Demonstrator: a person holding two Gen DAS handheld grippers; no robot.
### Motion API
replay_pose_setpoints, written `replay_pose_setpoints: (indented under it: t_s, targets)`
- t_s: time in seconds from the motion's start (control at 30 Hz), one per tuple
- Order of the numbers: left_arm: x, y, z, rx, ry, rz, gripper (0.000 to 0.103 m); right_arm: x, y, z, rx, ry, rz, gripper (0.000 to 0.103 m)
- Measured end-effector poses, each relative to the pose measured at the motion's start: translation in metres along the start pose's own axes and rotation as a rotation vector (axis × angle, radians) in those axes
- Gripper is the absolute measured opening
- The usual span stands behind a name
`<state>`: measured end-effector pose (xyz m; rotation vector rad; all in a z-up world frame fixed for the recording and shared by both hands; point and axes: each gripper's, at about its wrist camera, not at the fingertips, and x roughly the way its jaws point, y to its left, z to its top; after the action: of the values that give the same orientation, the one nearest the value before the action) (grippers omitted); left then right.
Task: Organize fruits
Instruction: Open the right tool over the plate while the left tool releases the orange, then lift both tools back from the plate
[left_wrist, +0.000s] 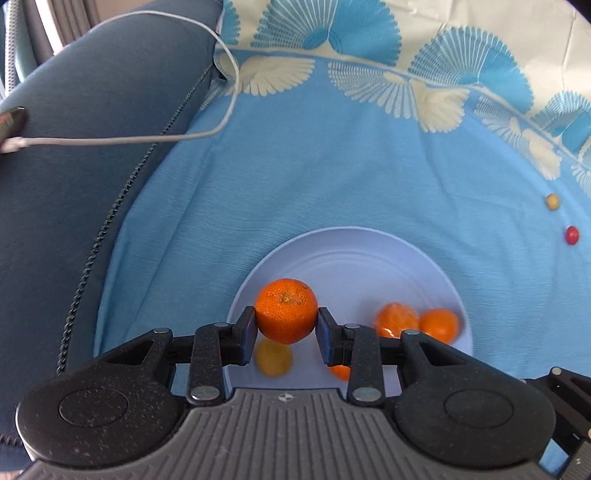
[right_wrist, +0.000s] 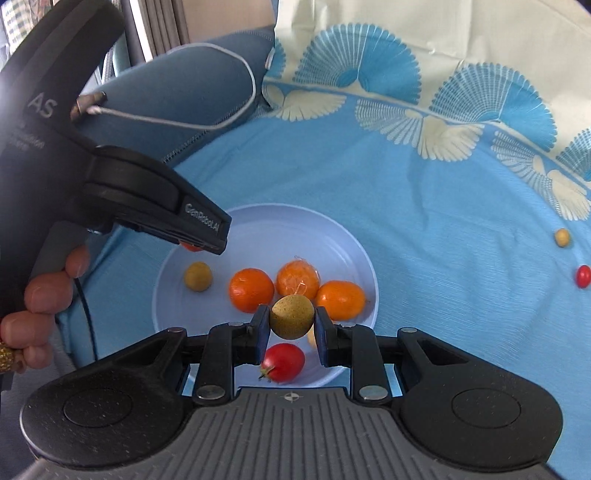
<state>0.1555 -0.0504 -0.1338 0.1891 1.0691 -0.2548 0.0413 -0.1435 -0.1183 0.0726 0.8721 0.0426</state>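
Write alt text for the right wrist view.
The right gripper is shut on a round yellow-green fruit above a pale plate holding three oranges, a tomato and another yellow-green fruit. The left gripper enters from the left; two small fruits lie far right on the blue cloth.

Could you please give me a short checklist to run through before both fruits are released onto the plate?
1. Left tool shut on the orange: ok.
2. Right tool shut on the yellow-brown fruit: ok.
3. Both held fruits over the plate: ok.
4. Bare spot directly below each fruit: cannot tell; fruits already lie beneath.
5. All fruit gathered: not ok; a small yellow fruit and a small red fruit lie on the cloth.
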Motion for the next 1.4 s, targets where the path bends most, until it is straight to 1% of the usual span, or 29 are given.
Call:
replay_pose_setpoints:
  t_s: [0.07, 0.1, 0.13, 0.17, 0.2, 0.23, 0.27, 0.33, 0.37, 0.43, 0.47, 0.53, 0.63, 0.73, 0.8, 0.9, 1.07, 1.23, 1.4]
  targets:
    - [0.008, 0.002, 0.001, -0.001, 0.017, 0.007, 0.041, 0.009, 0.0, 0.001, -0.008, 0.008, 0.0, 0.027]
    - [0.009, 0.004, 0.002, 0.001, 0.016, 0.003, 0.054, 0.013, 0.0, 0.002, -0.012, 0.01, -0.003, 0.027]
    - [0.007, 0.006, 0.003, 0.002, 0.008, 0.0, 0.075, 0.016, -0.001, 0.003, -0.016, 0.009, 0.002, 0.027]
    - [0.001, 0.008, 0.004, -0.003, -0.013, -0.004, 0.087, 0.017, -0.001, 0.004, -0.018, 0.004, 0.008, 0.027]
    - [-0.007, 0.011, 0.004, -0.012, -0.045, -0.008, 0.102, 0.018, -0.002, 0.005, -0.016, -0.002, 0.015, 0.032]
    - [-0.017, 0.015, 0.002, -0.02, -0.077, -0.007, 0.103, 0.016, -0.003, 0.007, -0.012, -0.007, 0.024, 0.046]
    - [-0.027, 0.016, 0.002, -0.025, -0.099, -0.001, 0.103, 0.013, -0.004, 0.009, -0.005, -0.016, 0.035, 0.053]
    - [-0.043, 0.021, -0.005, -0.028, -0.105, 0.01, 0.103, 0.001, -0.005, 0.01, 0.008, -0.039, 0.037, 0.071]
    - [-0.052, 0.023, -0.01, -0.039, -0.101, 0.017, 0.103, -0.006, -0.005, 0.011, 0.011, -0.042, 0.031, 0.076]
    - [-0.07, 0.029, -0.024, -0.061, -0.089, 0.021, 0.103, -0.023, -0.002, 0.008, 0.022, -0.039, 0.011, 0.094]
    - [-0.079, 0.031, -0.031, -0.067, -0.081, 0.025, 0.103, -0.034, -0.001, 0.004, 0.03, -0.04, 0.002, 0.097]
    - [-0.098, 0.034, -0.048, -0.074, -0.073, 0.044, 0.103, -0.057, 0.004, -0.006, 0.029, -0.043, 0.005, 0.1]
    - [-0.127, 0.035, -0.072, -0.085, -0.079, 0.071, 0.103, -0.092, 0.013, -0.02, 0.024, -0.054, -0.014, 0.101]
    - [-0.154, 0.034, -0.092, -0.089, -0.112, 0.066, 0.103, -0.127, 0.02, -0.035, 0.039, -0.098, -0.029, 0.102]
    - [-0.168, 0.032, -0.105, -0.087, -0.136, 0.068, 0.103, -0.147, 0.025, -0.045, 0.025, -0.145, -0.046, 0.102]
    - [-0.18, 0.027, -0.118, -0.087, -0.142, 0.069, 0.103, -0.167, 0.026, -0.055, 0.022, -0.183, -0.063, 0.102]
    - [-0.199, 0.018, -0.136, -0.086, -0.147, 0.042, 0.103, -0.193, 0.027, -0.068, 0.045, -0.209, -0.059, 0.102]
    - [-0.219, 0.011, -0.15, -0.072, -0.187, 0.052, 0.103, -0.218, 0.031, -0.078, 0.04, -0.258, -0.058, 0.102]
    - [-0.233, 0.004, -0.157, -0.062, -0.216, 0.051, 0.103, -0.236, 0.033, -0.087, 0.031, -0.294, -0.053, 0.102]
